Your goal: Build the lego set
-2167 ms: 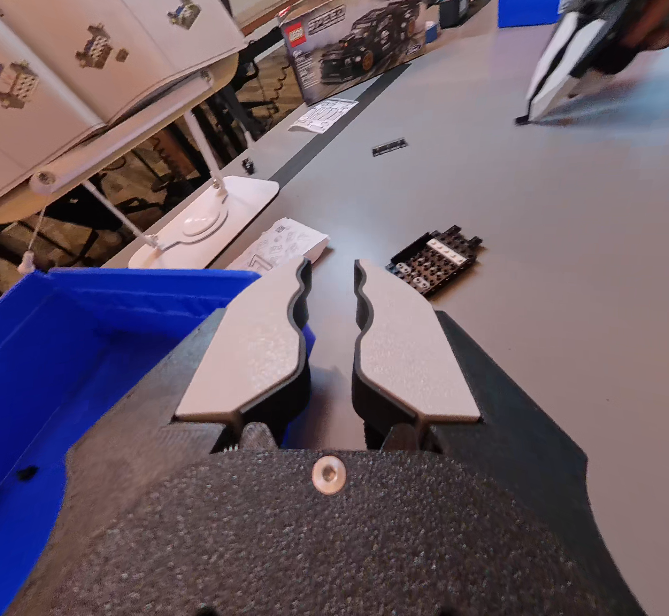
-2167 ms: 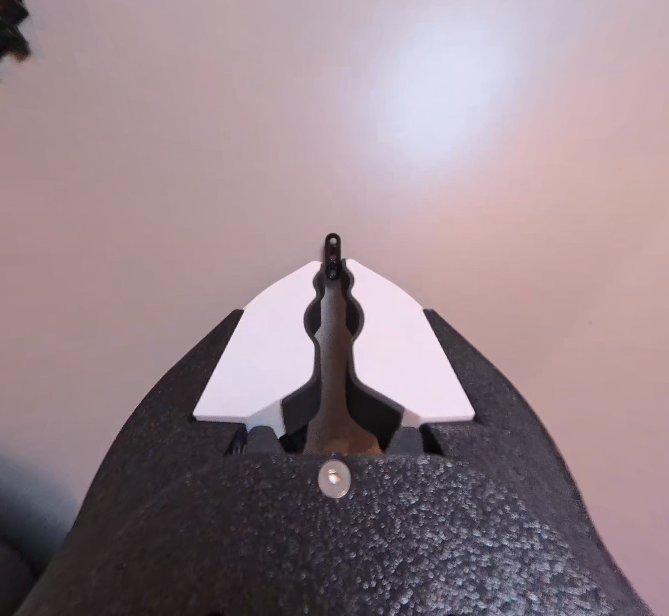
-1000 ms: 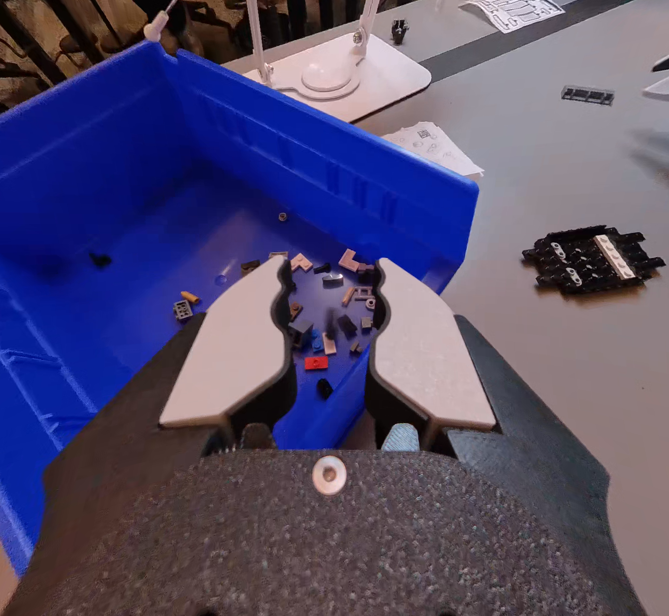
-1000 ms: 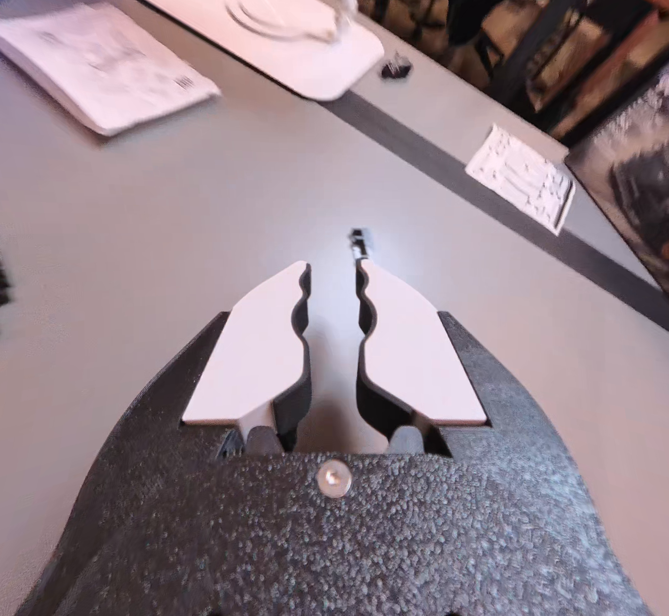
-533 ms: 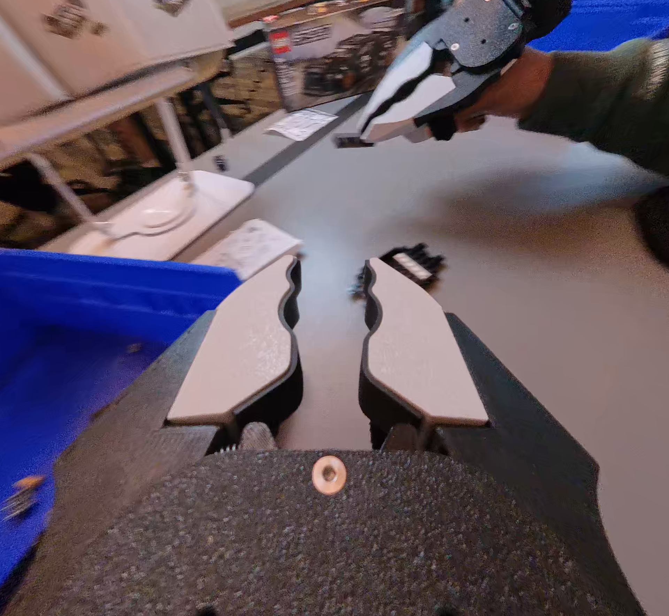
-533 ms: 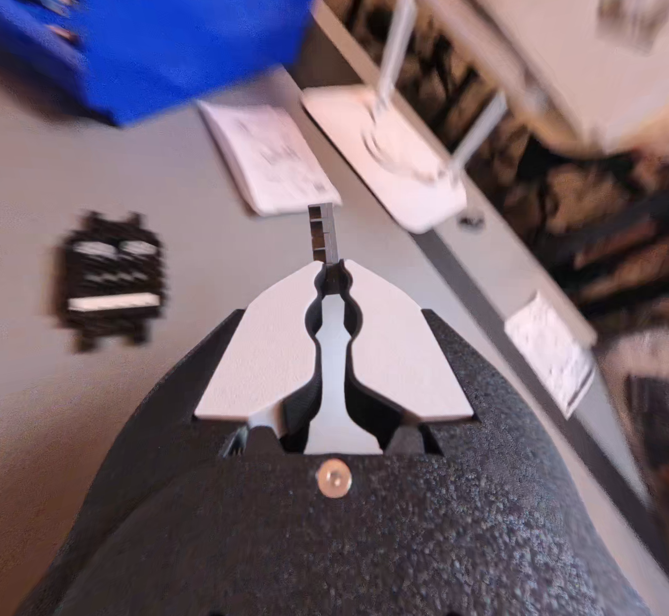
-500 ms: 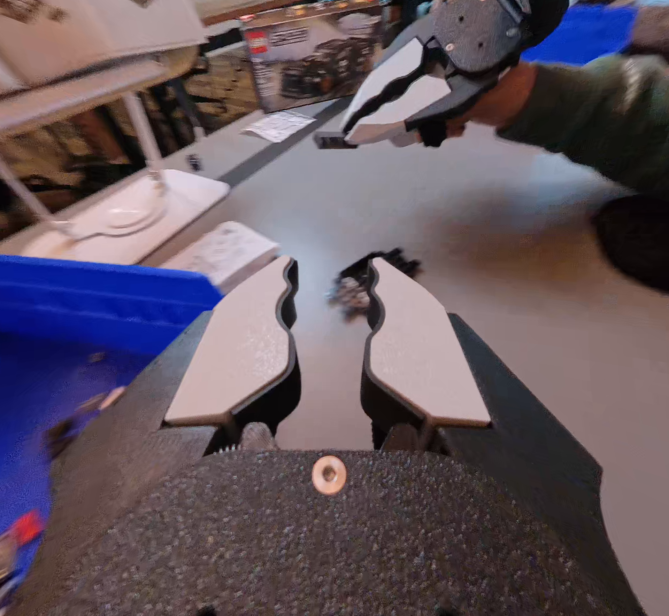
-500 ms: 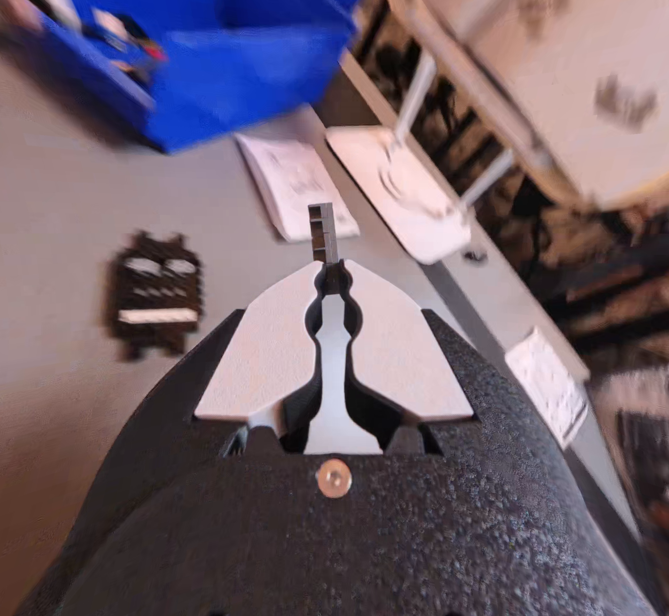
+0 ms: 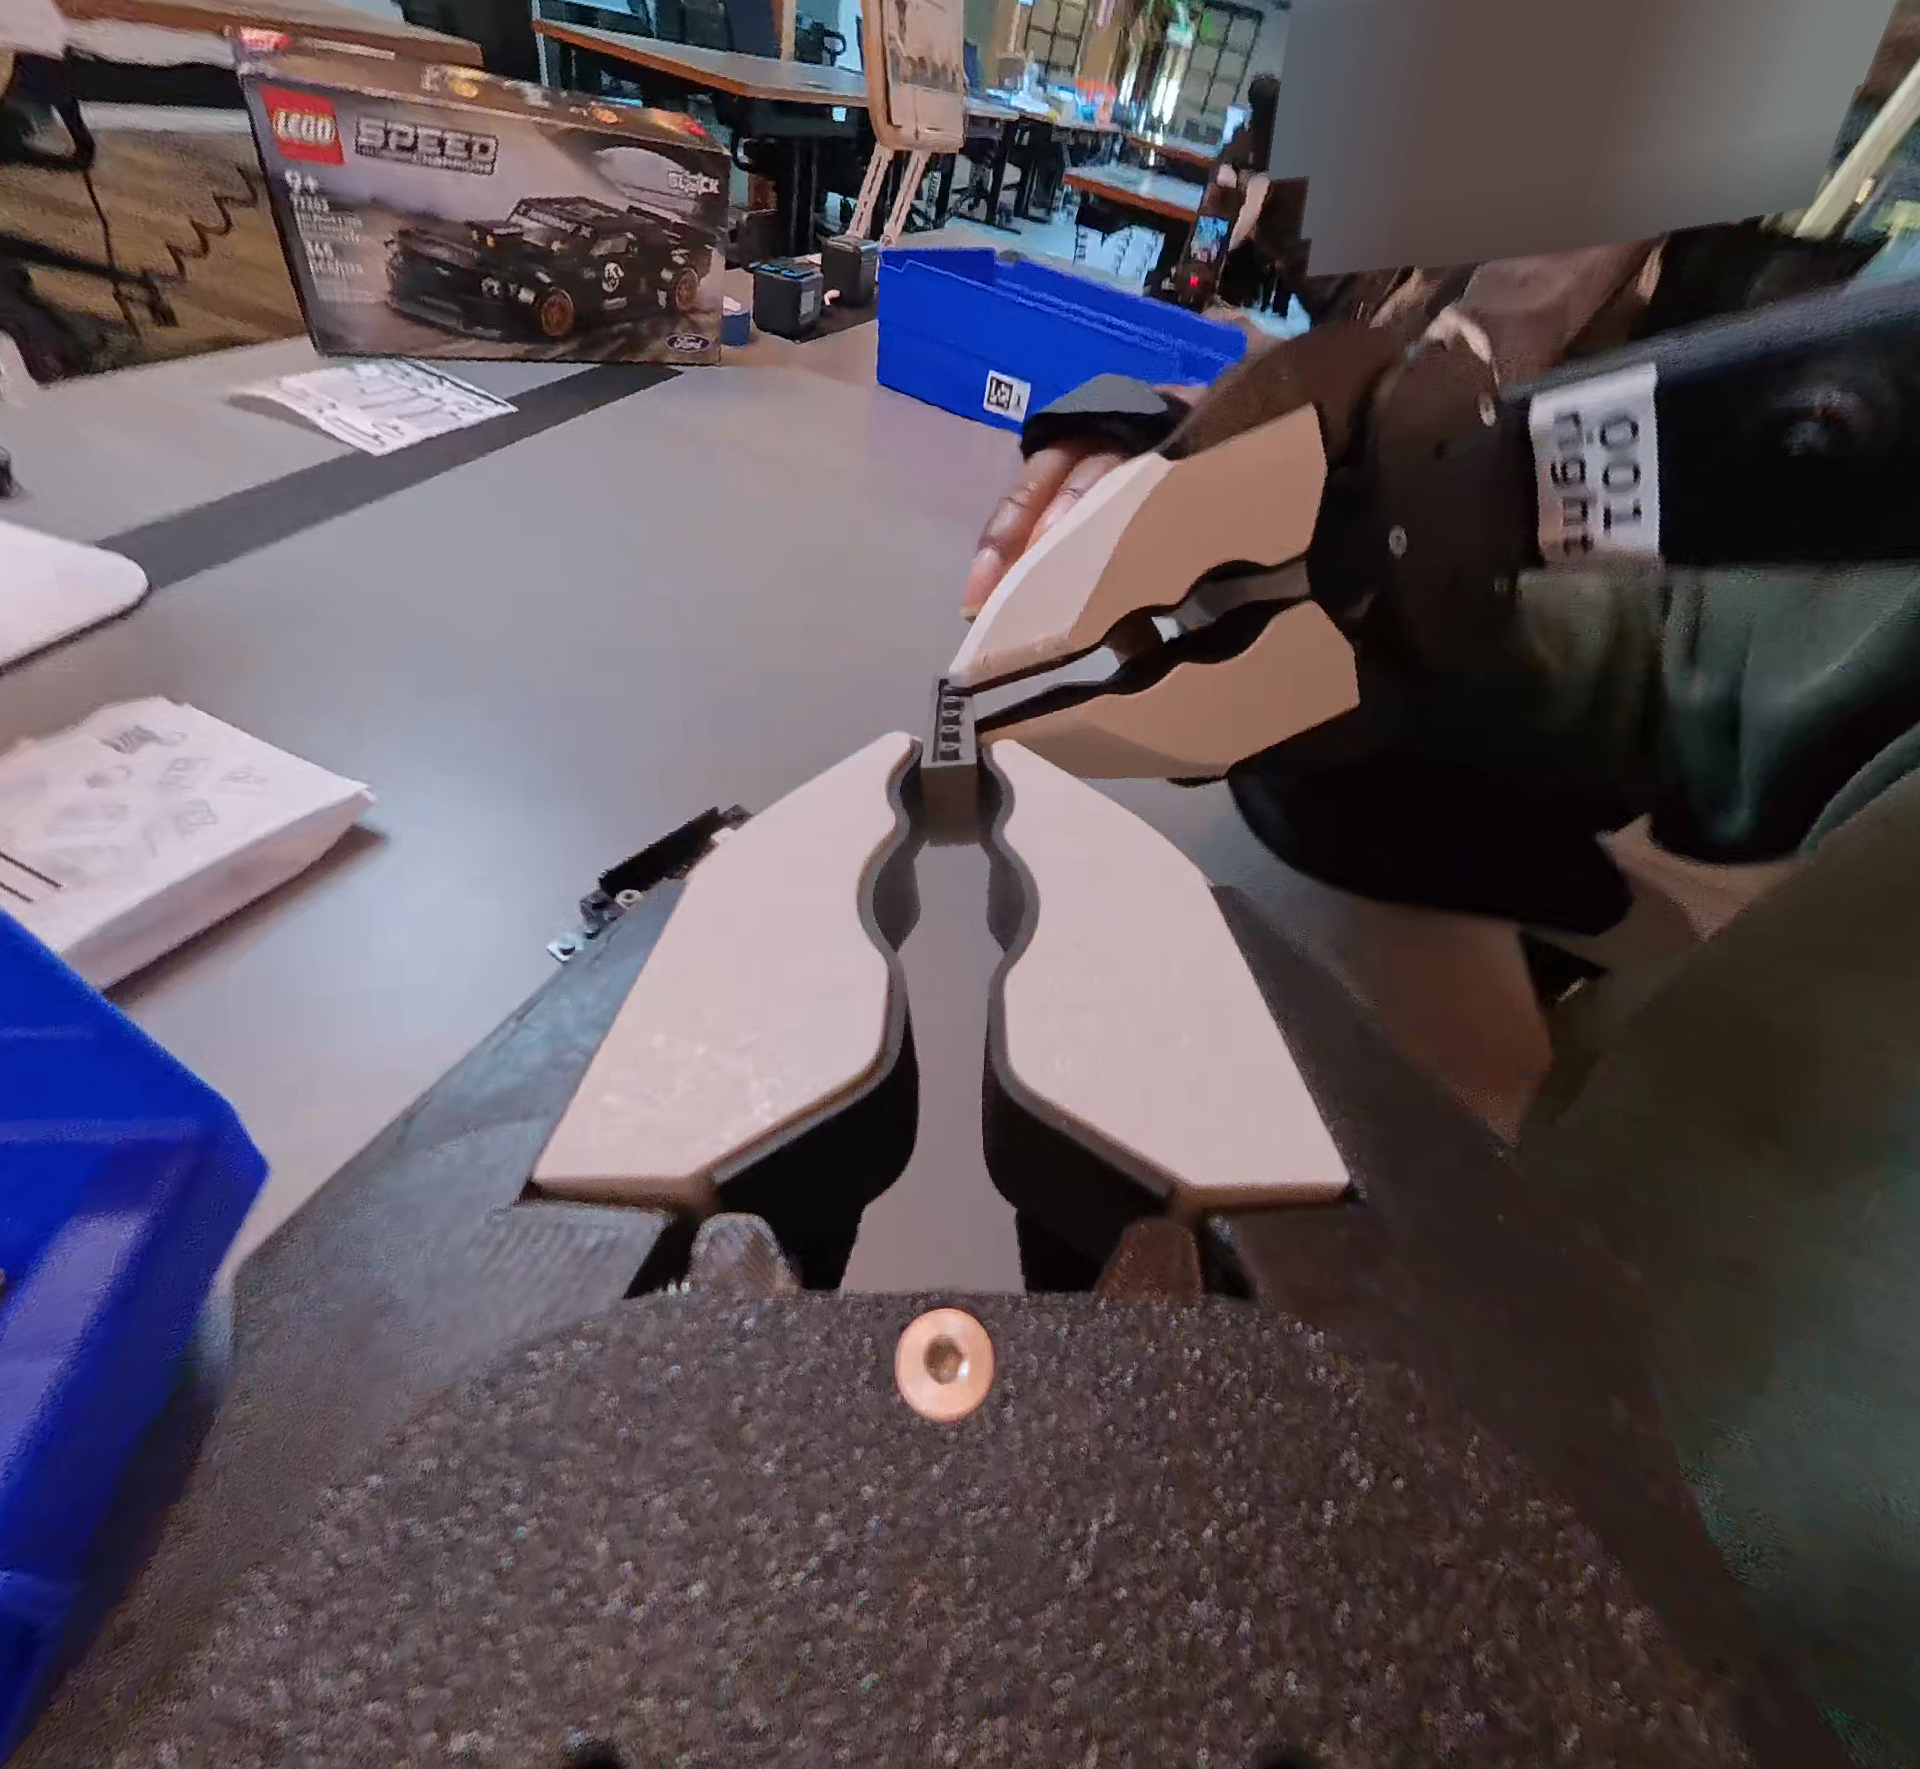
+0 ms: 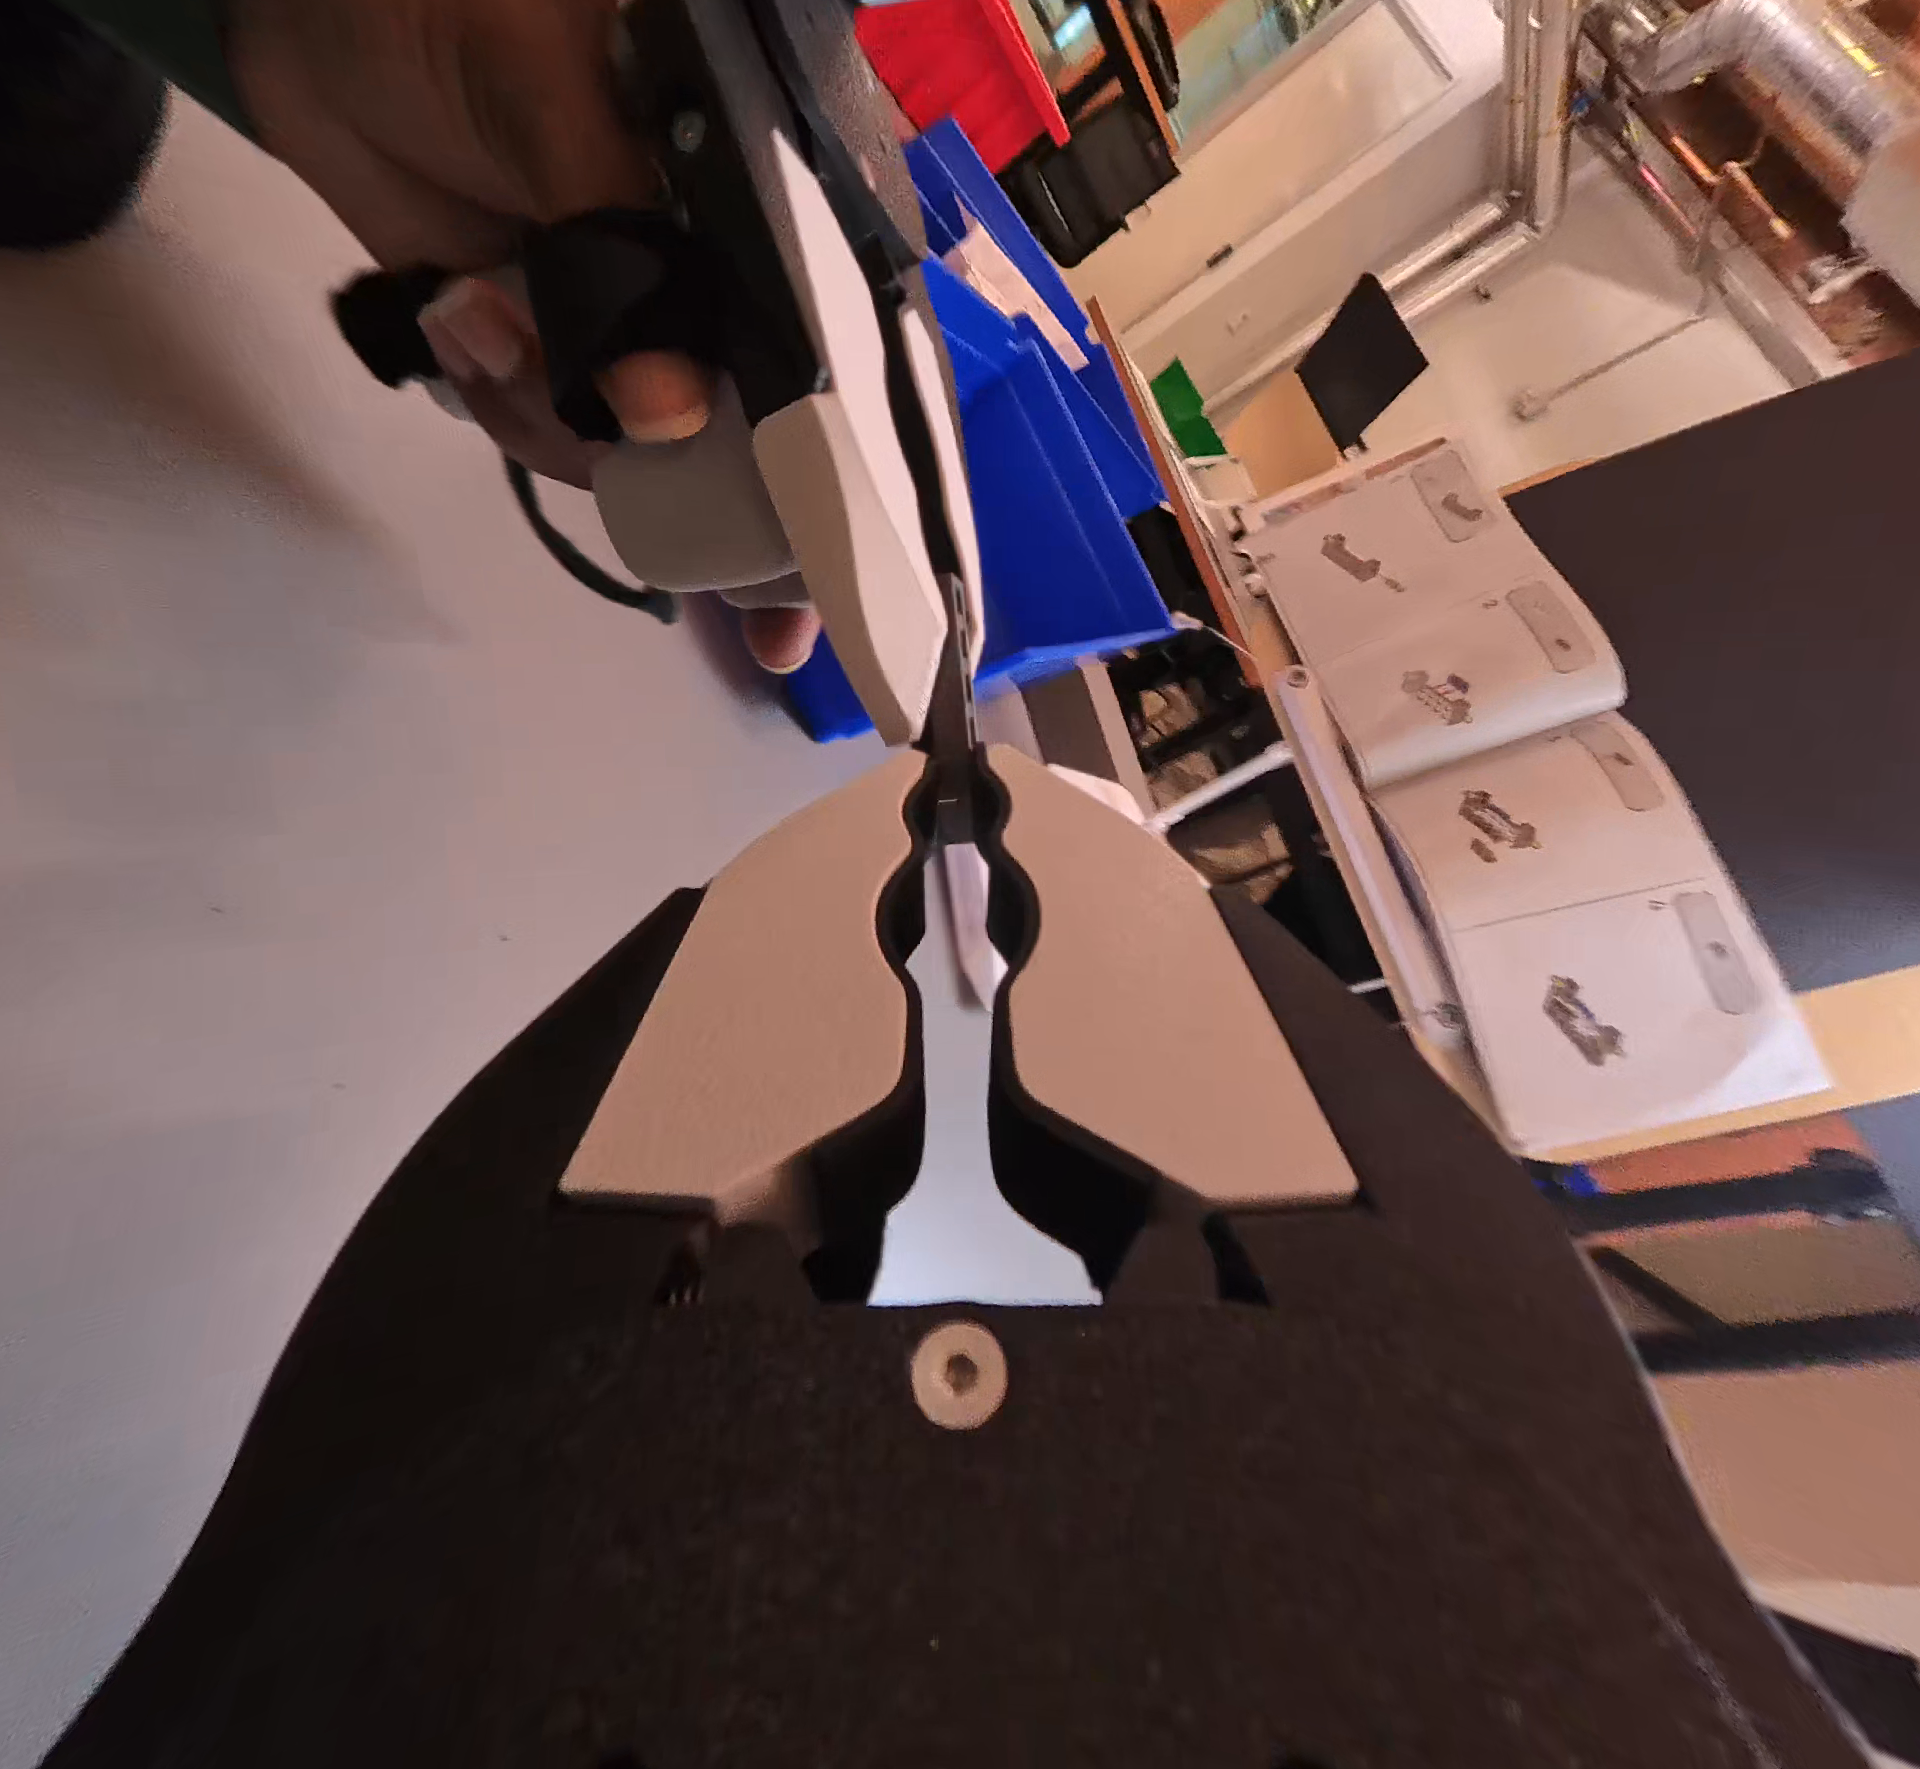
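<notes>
Left wrist view shows the left gripper (image 9: 951, 774) and right gripper (image 9: 971, 691) both clamped on one thin dark strip (image 9: 951, 732), standing upright between their tips.

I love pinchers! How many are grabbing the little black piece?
2. The left gripper pinches the piece at its near end; the right gripper pinches its far end, coming from the right.
</notes>
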A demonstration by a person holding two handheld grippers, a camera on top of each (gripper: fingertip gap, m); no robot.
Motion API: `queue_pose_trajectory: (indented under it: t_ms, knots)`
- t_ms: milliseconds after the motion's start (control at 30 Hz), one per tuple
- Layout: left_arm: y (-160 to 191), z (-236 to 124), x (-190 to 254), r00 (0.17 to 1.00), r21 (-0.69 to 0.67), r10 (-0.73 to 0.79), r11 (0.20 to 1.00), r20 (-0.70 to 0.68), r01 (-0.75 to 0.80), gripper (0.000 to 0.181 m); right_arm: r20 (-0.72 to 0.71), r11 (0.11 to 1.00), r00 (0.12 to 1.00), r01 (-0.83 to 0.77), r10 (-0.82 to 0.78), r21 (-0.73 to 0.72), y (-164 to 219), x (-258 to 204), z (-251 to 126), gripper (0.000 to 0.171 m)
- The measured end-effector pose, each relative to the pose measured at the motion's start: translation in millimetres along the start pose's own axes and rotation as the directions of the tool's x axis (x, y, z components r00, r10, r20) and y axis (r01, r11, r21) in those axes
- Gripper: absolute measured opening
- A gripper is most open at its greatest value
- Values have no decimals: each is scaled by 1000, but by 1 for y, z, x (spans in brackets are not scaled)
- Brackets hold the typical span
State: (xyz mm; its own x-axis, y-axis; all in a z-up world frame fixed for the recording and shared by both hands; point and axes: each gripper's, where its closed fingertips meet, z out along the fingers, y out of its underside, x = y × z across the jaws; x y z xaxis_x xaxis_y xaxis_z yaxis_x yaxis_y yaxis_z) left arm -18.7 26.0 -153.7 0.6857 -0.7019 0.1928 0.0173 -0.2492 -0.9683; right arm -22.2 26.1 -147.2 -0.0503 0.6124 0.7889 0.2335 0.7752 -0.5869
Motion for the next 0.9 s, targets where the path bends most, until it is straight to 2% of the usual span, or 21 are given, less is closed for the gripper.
queue_pose_trajectory:
  t_ms: [100, 200, 267, 333, 433, 600, 700, 767, 900]
  knots:
    - [5, -1, 4, 984, -36, 180, 983, 10, -180, 8, 133, 986, 979, -162, 155, 43, -1, -8, -5, 8]
    - [12, 1, 11, 937, -81, 350, 934, 8, -349, 8, 271, 944, 915, -325, 298, 60, -7, -11, -13, 18]
    - [16, 4, 17, 908, -97, 420, 903, -8, -419, 8, 332, 940, 890, -341, 312, 31, -6, -17, -15, 17]
    - [22, 6, 21, 878, -124, 478, 870, -27, -477, 8, 395, 940, 864, -341, 311, 5, -5, -29, -17, 9]
    - [31, 7, 25, 824, -152, 565, 811, -51, -565, 8, 456, 929, 823, -370, 339, -23, -3, -39, -19, 9]
    - [40, 5, 28, 763, -170, 642, 746, -76, -644, 8, 496, 919, 789, -391, 363, -51, -3, -48, -19, 9]
    - [45, 5, 28, 754, -180, 650, 734, -94, -655, 8, 510, 917, 775, -392, 373, -75, -1, -53, -19, 8]
    - [44, 5, 26, 768, -173, 635, 750, -82, -638, 8, 488, 916, 787, -396, 378, -71, -1, -51, -17, 8]
    - [40, 3, 16, 876, -167, 478, 861, -61, -481, 10, 443, 916, 808, -393, 388, -85, 9, -45, -11, 7]
